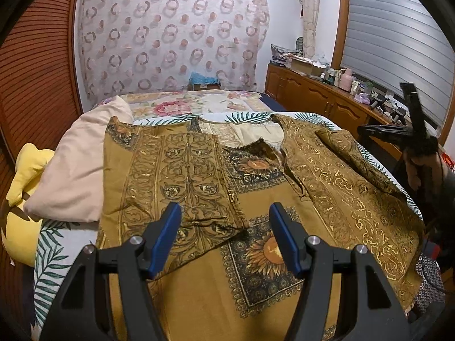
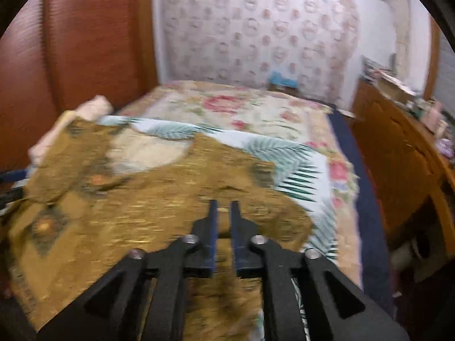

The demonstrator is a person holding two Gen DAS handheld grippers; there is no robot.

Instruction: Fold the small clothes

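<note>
A mustard-gold patterned garment with sunflower squares lies spread on the bed. Its left side is folded over toward the middle, and its right side lies turned over, showing gold scrollwork. My left gripper is open and empty, hovering just above the folded left panel's lower edge. In the blurred right wrist view the same garment fills the foreground. My right gripper hovers over it with its fingers nearly together, a narrow gap between them, nothing held. The right gripper also shows at the far right in the left wrist view.
The bed has a leaf-print sheet and a floral quilt behind. A beige pillow and a yellow cushion lie at the left. A wooden cabinet with clutter stands along the right. A wooden wall is at the left.
</note>
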